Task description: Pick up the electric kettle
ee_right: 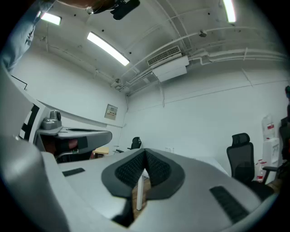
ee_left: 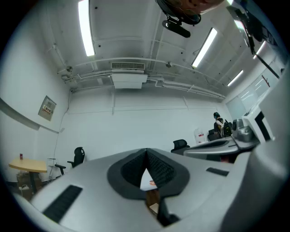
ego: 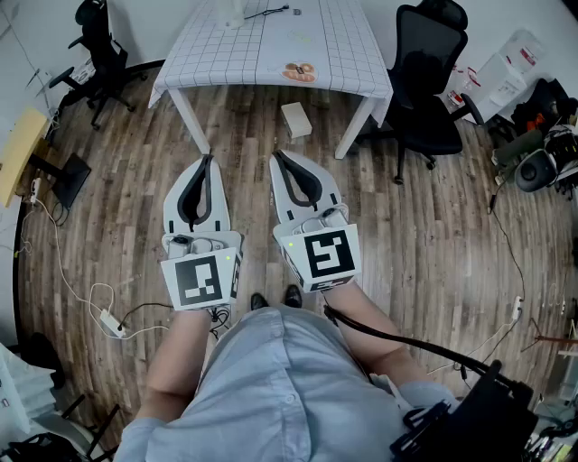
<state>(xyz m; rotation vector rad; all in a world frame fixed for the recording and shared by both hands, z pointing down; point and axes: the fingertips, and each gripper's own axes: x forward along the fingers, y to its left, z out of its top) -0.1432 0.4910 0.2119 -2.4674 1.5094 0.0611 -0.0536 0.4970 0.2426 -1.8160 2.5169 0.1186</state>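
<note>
I see no kettle that I can make out for certain. A white object with a black cord stands at the far side of the table, cut off by the picture's top edge. My left gripper and right gripper are held side by side above the wooden floor, both aimed at the table. The left gripper has its pads meeting at the tips and nothing between them. The right gripper is shut the same way and holds nothing. Both are well short of the table.
A white checked cloth covers the table, with a plate of food near its front edge. A small white box lies on the floor beneath. Black office chairs flank the table. A power strip and cables lie at the left.
</note>
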